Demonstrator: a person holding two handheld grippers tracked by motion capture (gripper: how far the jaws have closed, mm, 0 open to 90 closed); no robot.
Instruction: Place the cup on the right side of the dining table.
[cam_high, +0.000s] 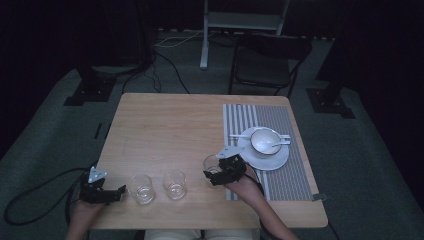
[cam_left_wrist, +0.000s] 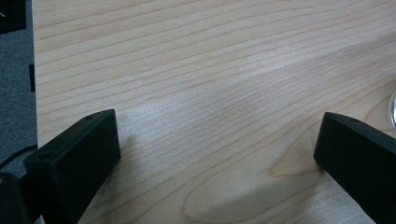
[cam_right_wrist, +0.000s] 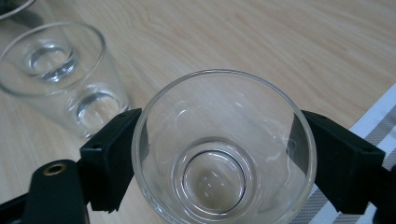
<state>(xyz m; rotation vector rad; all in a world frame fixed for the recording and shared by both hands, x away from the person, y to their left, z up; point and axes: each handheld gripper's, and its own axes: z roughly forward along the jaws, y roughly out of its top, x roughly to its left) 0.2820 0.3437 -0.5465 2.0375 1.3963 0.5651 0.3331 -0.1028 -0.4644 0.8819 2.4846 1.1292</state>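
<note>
Three clear glasses stand in a row near the table's front edge: a left glass (cam_high: 140, 188), a middle glass (cam_high: 174, 184) and a right glass (cam_high: 212, 164). My right gripper (cam_high: 216, 172) has its jaws pressed on both sides of the right glass (cam_right_wrist: 219, 182), close to the placemat's left edge. In the right gripper view the gripper (cam_right_wrist: 222, 140) holds that glass upright, with the middle glass (cam_right_wrist: 56, 70) behind it. My left gripper (cam_high: 120, 193) rests at the front left corner, just left of the left glass. It is open (cam_left_wrist: 219, 140) over bare wood.
A striped grey placemat (cam_high: 280, 175) covers the table's right side and carries a white plate (cam_high: 270, 161) with a bowl (cam_high: 265, 140) and a spoon (cam_high: 250, 135). The wooden table (cam_high: 170, 125) is bare at the middle and back. A black chair (cam_high: 265, 65) stands beyond it.
</note>
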